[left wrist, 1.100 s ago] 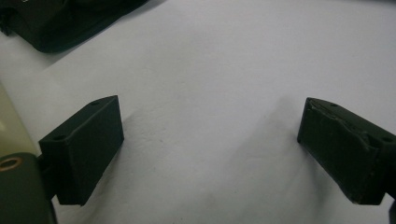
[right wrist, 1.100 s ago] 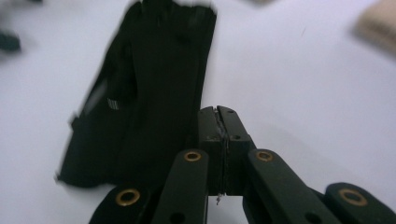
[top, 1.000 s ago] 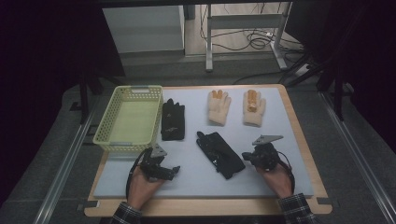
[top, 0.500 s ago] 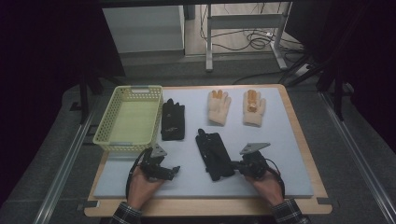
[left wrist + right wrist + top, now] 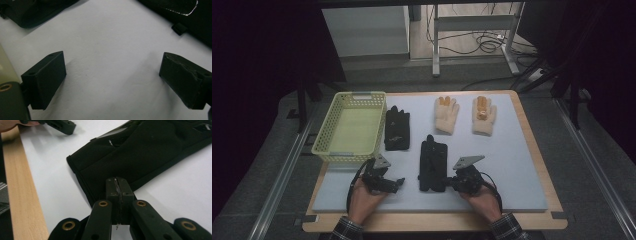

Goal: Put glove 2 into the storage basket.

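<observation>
Pale grey mat [image 5: 512,165] at frame centre: the right gripper [image 5: 451,183], jaws pressed together, has slid leftward to the black fabric glove's [image 5: 432,165] cuff, seemingly readying a grab, while the left gripper [image 5: 398,184] waits spread.

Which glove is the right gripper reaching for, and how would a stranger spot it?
Start at the yellow basket on the white mat's left. Two black gloves lie beside it; take the nearer black glove, lying alone toward the front edge at the right gripper, unlike the black one touching the basket.

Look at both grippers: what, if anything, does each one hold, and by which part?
Nothing is held. The left gripper stands open over bare mat; the right gripper is shut and empty at the cuff edge of the near black glove.
</observation>
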A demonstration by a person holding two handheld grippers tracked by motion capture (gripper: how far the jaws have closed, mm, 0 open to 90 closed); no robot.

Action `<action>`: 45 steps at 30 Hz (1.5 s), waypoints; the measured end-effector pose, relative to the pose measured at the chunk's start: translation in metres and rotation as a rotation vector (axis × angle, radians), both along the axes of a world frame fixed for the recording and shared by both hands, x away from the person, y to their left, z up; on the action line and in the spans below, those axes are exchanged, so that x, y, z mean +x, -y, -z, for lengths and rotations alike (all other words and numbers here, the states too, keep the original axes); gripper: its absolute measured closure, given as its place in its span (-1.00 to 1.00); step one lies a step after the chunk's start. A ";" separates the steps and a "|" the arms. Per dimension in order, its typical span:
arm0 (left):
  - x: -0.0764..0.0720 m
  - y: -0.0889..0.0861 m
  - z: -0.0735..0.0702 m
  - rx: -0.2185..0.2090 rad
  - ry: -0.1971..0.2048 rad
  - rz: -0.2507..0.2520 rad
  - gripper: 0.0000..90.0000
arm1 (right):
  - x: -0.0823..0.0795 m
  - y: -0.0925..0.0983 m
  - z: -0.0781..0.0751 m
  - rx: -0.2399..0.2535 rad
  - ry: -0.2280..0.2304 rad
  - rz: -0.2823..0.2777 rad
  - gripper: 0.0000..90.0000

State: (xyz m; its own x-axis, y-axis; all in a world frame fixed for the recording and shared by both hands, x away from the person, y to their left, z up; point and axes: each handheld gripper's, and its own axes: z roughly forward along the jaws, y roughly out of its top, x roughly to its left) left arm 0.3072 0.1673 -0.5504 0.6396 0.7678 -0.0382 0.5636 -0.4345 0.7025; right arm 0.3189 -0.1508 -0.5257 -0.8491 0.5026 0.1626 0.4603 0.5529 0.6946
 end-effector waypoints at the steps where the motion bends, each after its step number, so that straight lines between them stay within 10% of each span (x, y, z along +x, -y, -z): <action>1: 0.000 0.000 0.000 0.000 0.000 0.000 -0.83 | 0.000 0.000 0.000 -0.003 0.008 -0.008 0.95; 18: -0.018 -0.027 0.001 -0.017 -0.004 -0.058 -0.85 | 0.054 -0.004 -0.026 0.033 0.076 0.070 0.66; 45: -0.018 -0.027 0.002 -0.010 -0.008 -0.054 -0.87 | 0.162 -0.130 -0.023 -0.049 0.097 0.039 0.43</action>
